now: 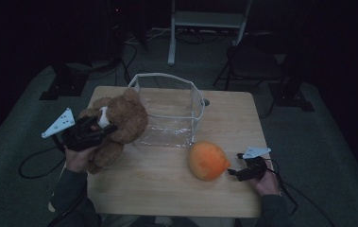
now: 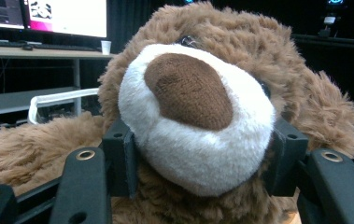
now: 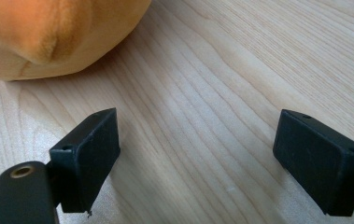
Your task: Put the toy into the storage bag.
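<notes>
A brown teddy bear (image 1: 120, 123) is at the table's left side, beside a clear bin. My left gripper (image 1: 102, 124) is shut on the bear's white snout (image 2: 198, 126); both black pads press into the plush on either side. An orange plush ball (image 1: 208, 161) lies on the wood at the right of middle. My right gripper (image 1: 231, 172) rests low on the table just right of the ball, jaws open, with bare wood between the pads (image 3: 90, 149). The ball's edge (image 3: 58, 32) shows beyond them.
A clear plastic bin with a white rim (image 1: 167, 78) stands at the table's back middle, touching the bear's right side. The wooden table (image 1: 167, 189) has bare room along its front. A chair (image 1: 250, 61) and a white stand (image 1: 205, 21) are on the floor behind.
</notes>
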Available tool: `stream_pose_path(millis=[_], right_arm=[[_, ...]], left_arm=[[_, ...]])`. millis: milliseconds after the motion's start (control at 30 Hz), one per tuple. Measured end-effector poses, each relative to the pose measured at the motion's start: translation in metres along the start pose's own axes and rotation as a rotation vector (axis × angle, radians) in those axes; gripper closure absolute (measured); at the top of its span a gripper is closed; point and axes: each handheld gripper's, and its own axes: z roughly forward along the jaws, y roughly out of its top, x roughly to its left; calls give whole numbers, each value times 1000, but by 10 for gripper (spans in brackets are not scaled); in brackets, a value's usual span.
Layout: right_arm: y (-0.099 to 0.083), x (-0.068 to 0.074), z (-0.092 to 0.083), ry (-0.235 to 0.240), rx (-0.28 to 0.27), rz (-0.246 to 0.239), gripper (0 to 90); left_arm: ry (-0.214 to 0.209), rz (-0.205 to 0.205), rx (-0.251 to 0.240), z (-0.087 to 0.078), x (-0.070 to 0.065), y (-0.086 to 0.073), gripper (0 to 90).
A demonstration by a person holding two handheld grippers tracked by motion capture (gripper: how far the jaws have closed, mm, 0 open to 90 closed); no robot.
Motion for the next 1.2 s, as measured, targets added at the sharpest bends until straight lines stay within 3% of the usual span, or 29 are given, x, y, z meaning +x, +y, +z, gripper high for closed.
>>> stream_pose_path(millis=[167,1200], right_arm=[[0,0,0,0,0,0,139],[0,0,0,1,1,0,139]], left_arm=[[4,20,23,5,2,8,415],[0,68,14,26,11,44,414]])
